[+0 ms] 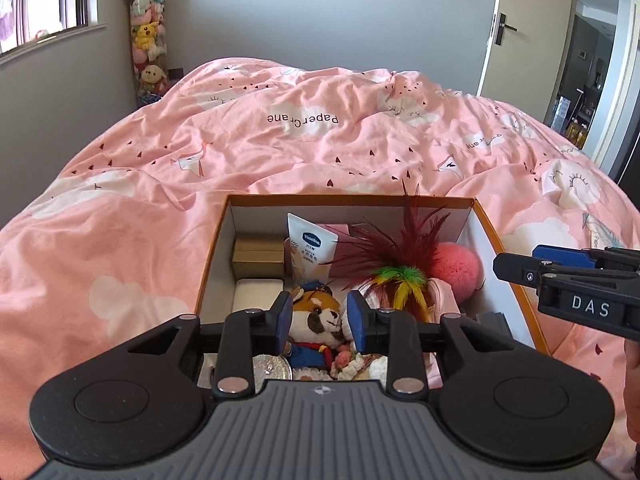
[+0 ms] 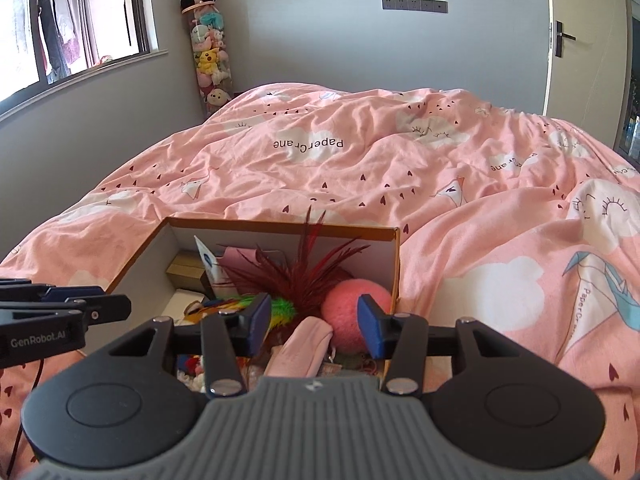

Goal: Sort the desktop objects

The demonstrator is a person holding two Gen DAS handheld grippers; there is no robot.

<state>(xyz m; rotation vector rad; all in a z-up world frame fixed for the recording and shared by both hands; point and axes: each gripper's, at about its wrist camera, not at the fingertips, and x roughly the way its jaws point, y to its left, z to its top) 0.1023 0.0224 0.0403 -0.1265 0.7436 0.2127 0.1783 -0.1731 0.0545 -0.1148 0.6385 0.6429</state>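
Note:
An orange-rimmed cardboard box (image 1: 352, 199) (image 2: 280, 226) sits on the bed, packed with items. A plush fox in a blue cap (image 1: 316, 316) lies at its near end. My left gripper (image 1: 318, 320) hovers open over it, the blue pads on either side of its head without pressing. Also inside are a Vaseline tube (image 1: 310, 248), a brown box (image 1: 258, 256), a white case (image 1: 258, 294), a dark red feather toy (image 1: 404, 248), a pink pompom ball (image 1: 456, 268) (image 2: 348, 312) and a silver disc (image 1: 272, 366). My right gripper (image 2: 316, 324) stands open above a pink cloth piece (image 2: 300, 348), holding nothing.
The pink duvet (image 2: 440, 168) covers the whole bed around the box. A tall clear tube of plush toys (image 2: 210, 60) stands in the far corner. There is a window on the left and a door (image 2: 584, 40) on the right. Each gripper shows at the other view's edge.

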